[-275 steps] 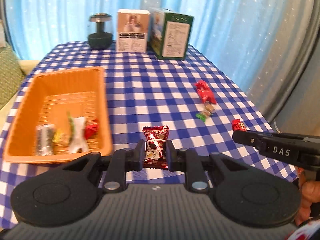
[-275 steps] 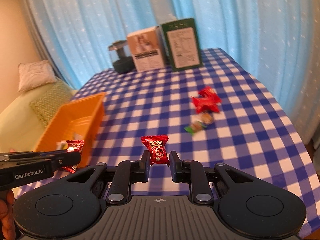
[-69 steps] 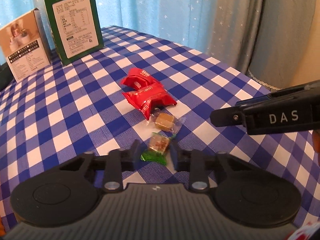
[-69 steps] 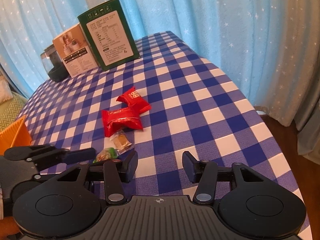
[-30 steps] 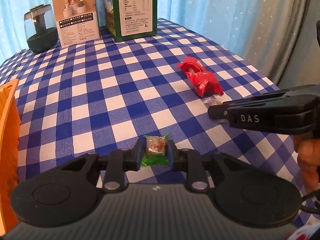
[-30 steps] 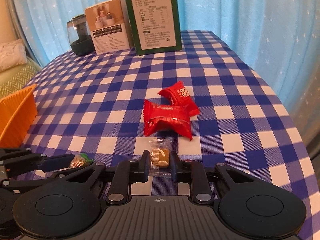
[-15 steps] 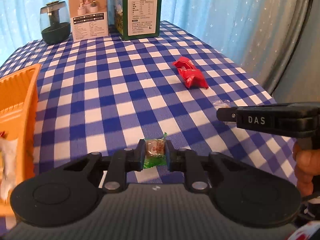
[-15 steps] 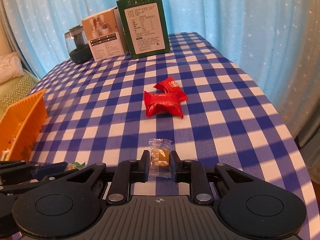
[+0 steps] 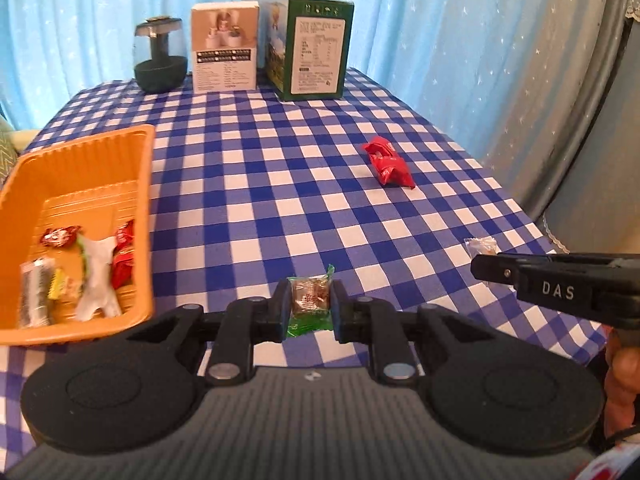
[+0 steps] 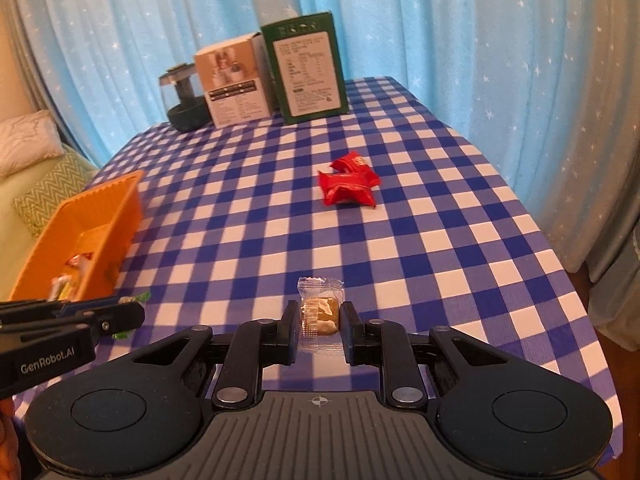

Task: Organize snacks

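My left gripper is shut on a green-wrapped candy and holds it above the checked tablecloth, right of the orange basket. The basket holds several wrapped snacks. My right gripper is shut on a clear-wrapped brown candy above the table's near edge. Two red snack packets lie on the cloth mid-table, also in the left wrist view. In the right wrist view the left gripper shows at the left with its candy beside the basket.
At the back of the table stand a green box, a white box and a dark glass-topped jar. Blue curtains hang behind. The table's right edge drops off to the floor. A sofa with cushions is on the left.
Both grippers have pulled back from the red packets with their candies and swung left. The orange basket has come further into view, nearer the left gripper.
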Demonstrator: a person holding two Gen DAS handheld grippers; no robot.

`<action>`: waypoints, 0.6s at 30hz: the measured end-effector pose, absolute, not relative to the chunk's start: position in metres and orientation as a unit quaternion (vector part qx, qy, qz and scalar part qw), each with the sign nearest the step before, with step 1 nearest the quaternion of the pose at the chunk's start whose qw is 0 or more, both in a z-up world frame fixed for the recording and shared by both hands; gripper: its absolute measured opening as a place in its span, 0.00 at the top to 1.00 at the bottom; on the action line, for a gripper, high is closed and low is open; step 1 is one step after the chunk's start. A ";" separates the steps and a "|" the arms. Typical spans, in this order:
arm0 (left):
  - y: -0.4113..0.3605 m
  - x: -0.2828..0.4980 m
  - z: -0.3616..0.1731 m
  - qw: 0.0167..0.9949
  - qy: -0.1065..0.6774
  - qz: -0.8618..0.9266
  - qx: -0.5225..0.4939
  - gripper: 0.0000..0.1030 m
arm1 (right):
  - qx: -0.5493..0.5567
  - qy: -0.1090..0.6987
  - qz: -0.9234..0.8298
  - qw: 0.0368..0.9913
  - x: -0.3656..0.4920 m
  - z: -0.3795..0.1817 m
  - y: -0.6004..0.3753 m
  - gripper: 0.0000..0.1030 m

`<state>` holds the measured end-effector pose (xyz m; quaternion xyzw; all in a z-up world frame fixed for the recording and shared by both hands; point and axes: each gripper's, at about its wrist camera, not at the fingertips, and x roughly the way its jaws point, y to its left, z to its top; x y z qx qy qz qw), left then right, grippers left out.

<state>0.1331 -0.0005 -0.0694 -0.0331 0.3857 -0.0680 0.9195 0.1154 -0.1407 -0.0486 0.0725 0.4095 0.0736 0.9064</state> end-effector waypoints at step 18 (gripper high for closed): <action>0.038 0.085 -0.030 0.933 0.353 -0.038 -0.061 0.83 | 0.047 0.380 0.125 0.915 0.082 -0.007 -0.089 0.79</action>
